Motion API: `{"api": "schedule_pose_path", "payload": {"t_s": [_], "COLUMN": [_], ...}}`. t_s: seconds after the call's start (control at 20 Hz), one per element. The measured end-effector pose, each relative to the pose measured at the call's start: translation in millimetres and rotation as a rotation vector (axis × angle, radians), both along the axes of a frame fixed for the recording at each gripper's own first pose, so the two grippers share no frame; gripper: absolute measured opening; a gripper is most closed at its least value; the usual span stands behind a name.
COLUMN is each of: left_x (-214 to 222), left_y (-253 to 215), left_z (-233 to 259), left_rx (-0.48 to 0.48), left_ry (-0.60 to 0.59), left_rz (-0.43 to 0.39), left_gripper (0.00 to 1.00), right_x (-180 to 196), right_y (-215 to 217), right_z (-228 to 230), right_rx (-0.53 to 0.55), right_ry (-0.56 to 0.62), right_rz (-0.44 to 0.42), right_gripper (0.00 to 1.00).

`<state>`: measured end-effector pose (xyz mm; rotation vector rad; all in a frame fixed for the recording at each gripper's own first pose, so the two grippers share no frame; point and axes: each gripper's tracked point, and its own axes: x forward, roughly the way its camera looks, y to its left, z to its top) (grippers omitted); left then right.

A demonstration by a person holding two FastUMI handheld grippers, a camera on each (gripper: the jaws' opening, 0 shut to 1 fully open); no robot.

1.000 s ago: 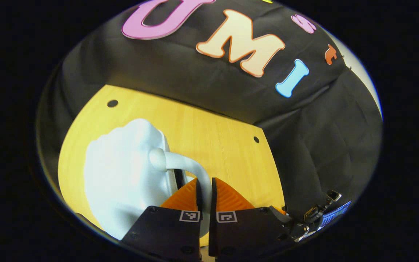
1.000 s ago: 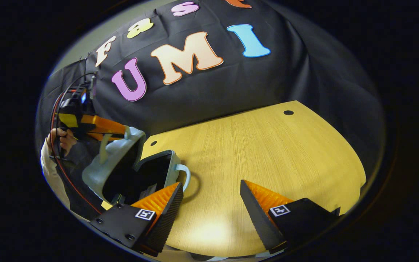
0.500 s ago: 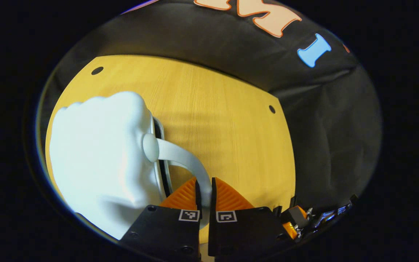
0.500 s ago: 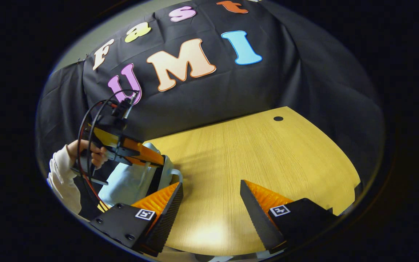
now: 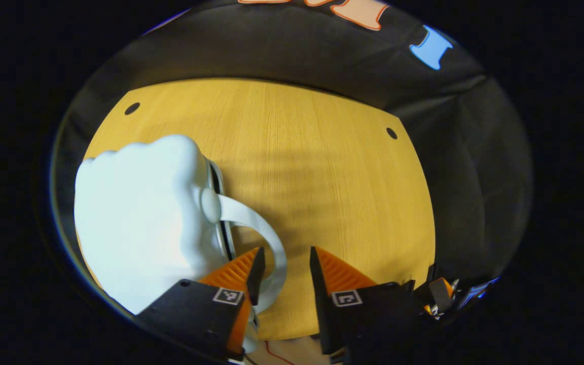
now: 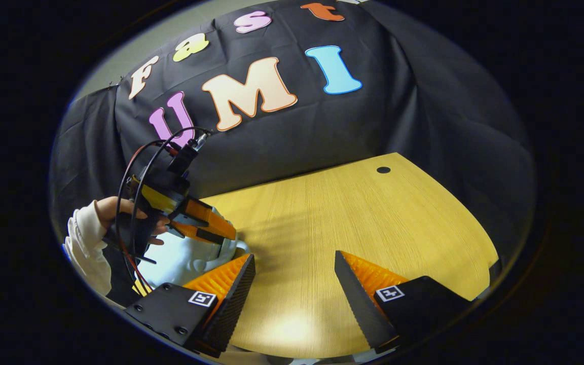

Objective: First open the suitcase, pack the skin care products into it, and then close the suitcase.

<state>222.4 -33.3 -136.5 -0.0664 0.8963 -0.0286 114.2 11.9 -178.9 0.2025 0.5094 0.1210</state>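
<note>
Suitcase (image 5: 140,228) lies shut on the table (image 5: 322,167).
Left gripper (image 5: 284,266) spread wide around the handle (image 5: 261,238), no squeeze; right gripper (image 6: 294,284) gapes empty over bare wood.

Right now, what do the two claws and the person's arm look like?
Each claw has ribbed orange wedge fingers on black bases with square markers. In the right gripper view, red and black cables loop over the left one; the sleeve is white.

No readable text, labels or numbers anywhere.
</note>
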Motion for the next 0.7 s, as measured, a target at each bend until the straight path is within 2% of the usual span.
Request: {"api": "schedule_pose_path", "payload": {"t_s": [0.05,0.1,0.15,0.35,0.45,0.7], "left_x": [-4.2,-7.0,-10.4,-29.9,-39.7,-59.4], "left_y": [1.9,-0.6,-8.9,-20.5,-24.0,-50.6], "left_z": [7.2,11.9,17.3,33.9,43.4,43.8], "left_rx": [0.026,0.045,0.055,0.124,0.166,0.206], "left_ry": [-0.014,-0.030,-0.051,-0.149,-0.202,-0.251], "left_rz": [-0.003,-0.006,-0.012,-0.023,-0.027,-0.038], "left_gripper": [0.70,0.71,0.80,0.82,0.88,0.94], "right_x": [2.6,5.8,8.9,24.3,32.5,41.8], "right_y": [1.7,2.2,2.3,-8.7,-13.9,-38.0], "right_z": [1.0,2.3,4.9,25.9,40.4,66.1], "right_rx": [0.003,0.004,0.002,-0.009,0.003,0.008], "right_ry": [-0.002,-0.007,-0.013,-0.064,-0.096,-0.157], "right_rz": [0.010,0.021,0.033,0.052,0.062,0.044], "right_gripper": [0.98,0.98,0.98,0.98,0.98,0.98]}}
